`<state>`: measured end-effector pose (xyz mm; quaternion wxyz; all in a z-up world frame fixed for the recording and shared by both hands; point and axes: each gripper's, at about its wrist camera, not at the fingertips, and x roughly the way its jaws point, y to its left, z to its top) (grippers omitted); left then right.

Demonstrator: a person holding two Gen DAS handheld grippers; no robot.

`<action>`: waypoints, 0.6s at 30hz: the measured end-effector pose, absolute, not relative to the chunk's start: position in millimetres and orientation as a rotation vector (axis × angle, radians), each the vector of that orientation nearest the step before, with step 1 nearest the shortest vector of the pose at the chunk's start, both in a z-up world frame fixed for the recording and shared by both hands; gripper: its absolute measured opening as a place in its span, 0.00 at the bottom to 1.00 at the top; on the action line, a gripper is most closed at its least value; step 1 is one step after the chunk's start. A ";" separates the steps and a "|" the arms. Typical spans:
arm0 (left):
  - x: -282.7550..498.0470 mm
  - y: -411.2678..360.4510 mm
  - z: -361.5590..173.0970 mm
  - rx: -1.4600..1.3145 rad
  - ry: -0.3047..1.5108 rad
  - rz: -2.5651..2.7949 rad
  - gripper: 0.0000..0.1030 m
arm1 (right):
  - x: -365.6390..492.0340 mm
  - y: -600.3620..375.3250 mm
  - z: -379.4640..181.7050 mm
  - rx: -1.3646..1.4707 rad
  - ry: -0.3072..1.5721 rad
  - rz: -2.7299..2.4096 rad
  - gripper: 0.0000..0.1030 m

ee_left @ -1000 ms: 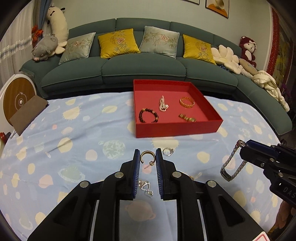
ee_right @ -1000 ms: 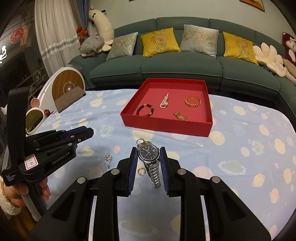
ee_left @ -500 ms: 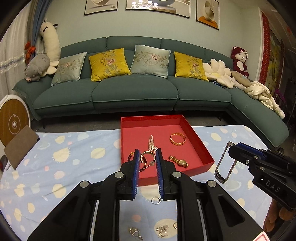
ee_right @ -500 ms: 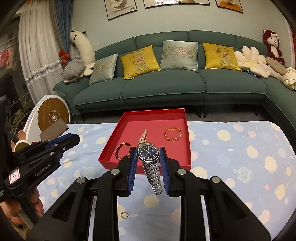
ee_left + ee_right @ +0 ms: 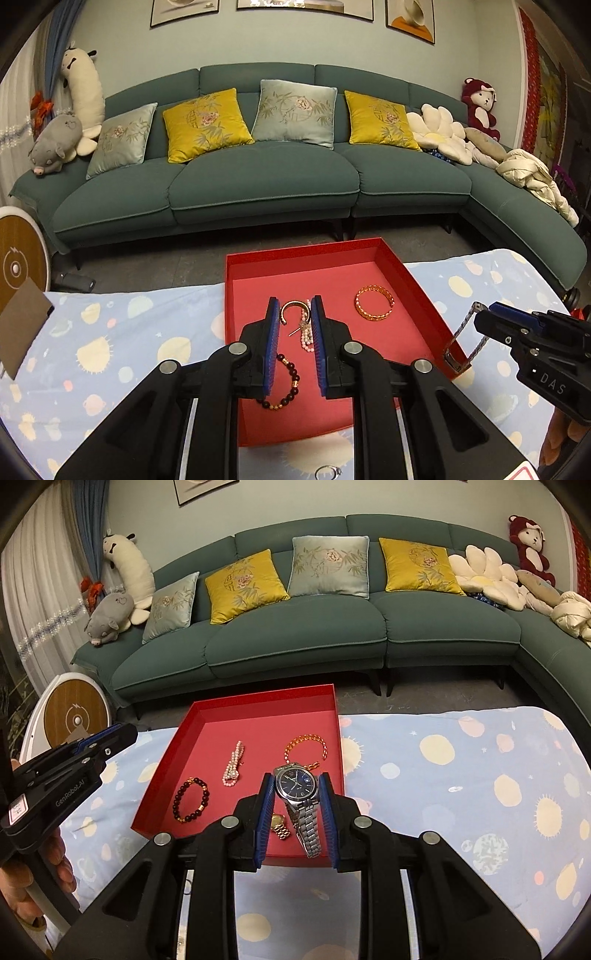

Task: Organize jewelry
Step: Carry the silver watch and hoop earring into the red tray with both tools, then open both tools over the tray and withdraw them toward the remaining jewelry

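My left gripper is shut on a gold hoop earring and holds it over the red tray. My right gripper is shut on a silver watch with a blue dial, its band hanging down, above the tray's near right corner. In the tray lie a dark bead bracelet, a pearl piece, a gold chain bracelet and a small gold watch. The right gripper with the hanging band shows in the left wrist view.
The table has a pale blue cloth with sun and planet prints. A silver ring lies on it near me. A green sofa with cushions stands beyond the table. The left gripper shows at the left in the right wrist view.
Both grippers have risen from the cloth and moved forward over the red tray, each carrying its piece. The loose pieces on the cloth have dropped out of view.
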<state>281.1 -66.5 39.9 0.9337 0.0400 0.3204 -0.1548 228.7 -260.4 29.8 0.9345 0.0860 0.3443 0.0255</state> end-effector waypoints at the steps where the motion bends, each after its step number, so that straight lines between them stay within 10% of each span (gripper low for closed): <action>1: 287.3 -67.0 36.2 0.078 0.663 -0.310 0.14 | 233.6 -258.7 27.1 0.156 0.712 0.053 0.23; 14: 360.2 -86.3 1.2 0.122 0.736 -0.234 0.17 | 305.7 -241.0 -26.2 0.129 0.829 0.107 0.24; 18: 369.6 -77.1 0.8 0.032 0.742 -0.190 0.53 | 302.6 -239.4 -11.5 0.185 0.729 0.121 0.27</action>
